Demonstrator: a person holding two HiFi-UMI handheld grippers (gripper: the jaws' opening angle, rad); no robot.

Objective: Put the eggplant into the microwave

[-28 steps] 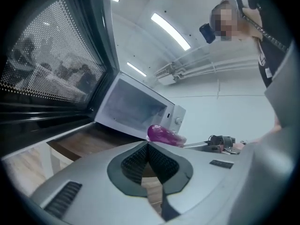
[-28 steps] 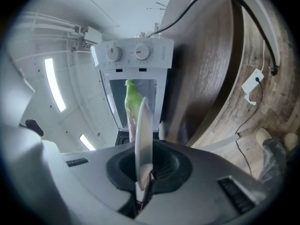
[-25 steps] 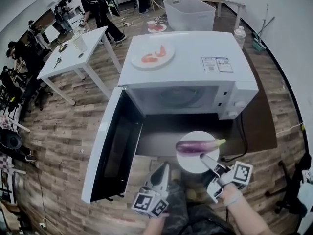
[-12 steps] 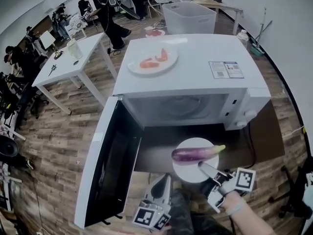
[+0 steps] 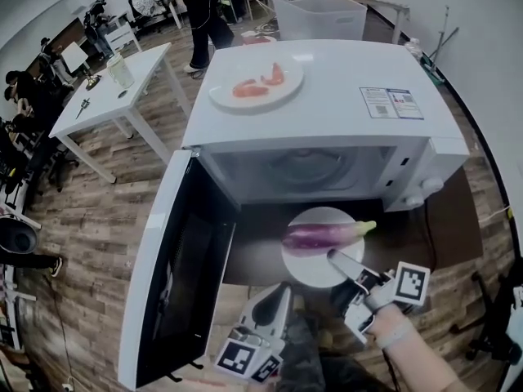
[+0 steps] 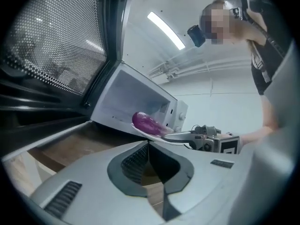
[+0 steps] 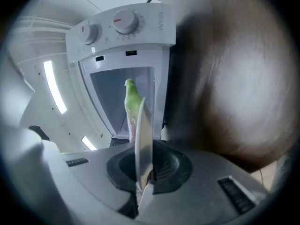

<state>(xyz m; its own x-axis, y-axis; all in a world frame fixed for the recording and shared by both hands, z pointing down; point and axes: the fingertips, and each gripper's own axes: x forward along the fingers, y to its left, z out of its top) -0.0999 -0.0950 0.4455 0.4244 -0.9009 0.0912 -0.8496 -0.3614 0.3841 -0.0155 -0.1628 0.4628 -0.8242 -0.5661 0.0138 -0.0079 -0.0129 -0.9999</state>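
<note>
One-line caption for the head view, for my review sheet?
Right tongs grip a plate carrying the eggplant before the open microwave; left tongs shut, empty.

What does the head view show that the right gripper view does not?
Head view only: the open door, the left tongs, and a plate of red pieces on the microwave. Right gripper view only: the two knobs face-on, and ceiling lights. Both: the eggplant, the white plate under it, the right tongs shut on its rim, and the microwave.
</note>
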